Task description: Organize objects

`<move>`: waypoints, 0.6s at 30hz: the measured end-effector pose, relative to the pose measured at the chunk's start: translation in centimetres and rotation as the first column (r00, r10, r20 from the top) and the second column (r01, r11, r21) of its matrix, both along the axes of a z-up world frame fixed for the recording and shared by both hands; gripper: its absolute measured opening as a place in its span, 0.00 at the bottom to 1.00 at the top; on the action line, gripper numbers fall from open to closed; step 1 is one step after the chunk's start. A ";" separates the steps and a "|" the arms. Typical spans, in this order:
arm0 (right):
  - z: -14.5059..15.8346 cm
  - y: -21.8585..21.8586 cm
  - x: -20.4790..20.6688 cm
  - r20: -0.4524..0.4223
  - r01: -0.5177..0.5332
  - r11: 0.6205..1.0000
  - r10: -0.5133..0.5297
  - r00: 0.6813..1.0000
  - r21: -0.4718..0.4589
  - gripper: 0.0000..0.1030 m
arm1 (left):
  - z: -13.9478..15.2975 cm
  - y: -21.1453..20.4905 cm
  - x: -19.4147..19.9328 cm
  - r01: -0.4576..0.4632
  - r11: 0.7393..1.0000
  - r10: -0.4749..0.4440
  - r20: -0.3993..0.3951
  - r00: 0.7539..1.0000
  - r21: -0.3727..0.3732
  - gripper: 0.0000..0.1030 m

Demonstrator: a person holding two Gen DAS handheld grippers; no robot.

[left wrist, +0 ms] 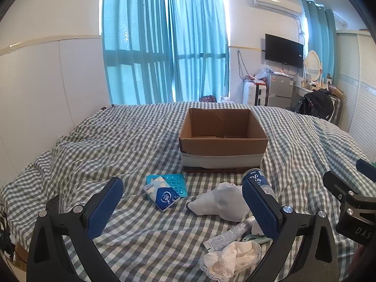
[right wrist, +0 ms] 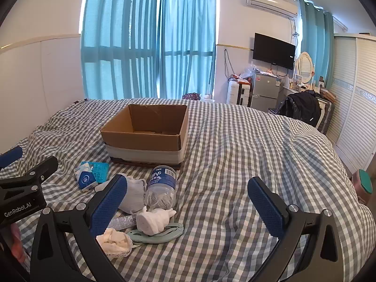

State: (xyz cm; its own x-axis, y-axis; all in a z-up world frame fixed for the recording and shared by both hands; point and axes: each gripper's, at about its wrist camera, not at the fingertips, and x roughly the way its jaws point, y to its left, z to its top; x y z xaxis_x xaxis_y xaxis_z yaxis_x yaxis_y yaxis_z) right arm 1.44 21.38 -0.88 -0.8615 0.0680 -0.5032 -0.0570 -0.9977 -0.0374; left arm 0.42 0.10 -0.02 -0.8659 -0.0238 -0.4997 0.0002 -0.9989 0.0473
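"GenRobot.AI" is read on the left gripper (right wrist: 14, 164) at lower left; both it and the right gripper (right wrist: 188, 197) are spread wide, nothing grasped, before the cardboard box (right wrist: 145, 143).

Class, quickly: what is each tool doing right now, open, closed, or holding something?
Left tool: open, holding nothing, above the grey checked bedcover.
Right tool: open, holding nothing.
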 end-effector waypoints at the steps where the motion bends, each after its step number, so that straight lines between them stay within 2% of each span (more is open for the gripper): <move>1: 0.0 -0.1 0.0 0.000 -0.001 1.000 0.001 1.000 0.003 1.00 | 0.0 0.0 0.0 -0.001 1.000 0.001 0.000 1.000 0.000 1.00; 18: 0.5 -0.5 0.1 -0.006 -0.033 0.999 0.033 0.999 0.005 1.00 | 0.3 -0.2 0.1 -0.019 1.000 0.019 -0.006 1.000 -0.002 1.00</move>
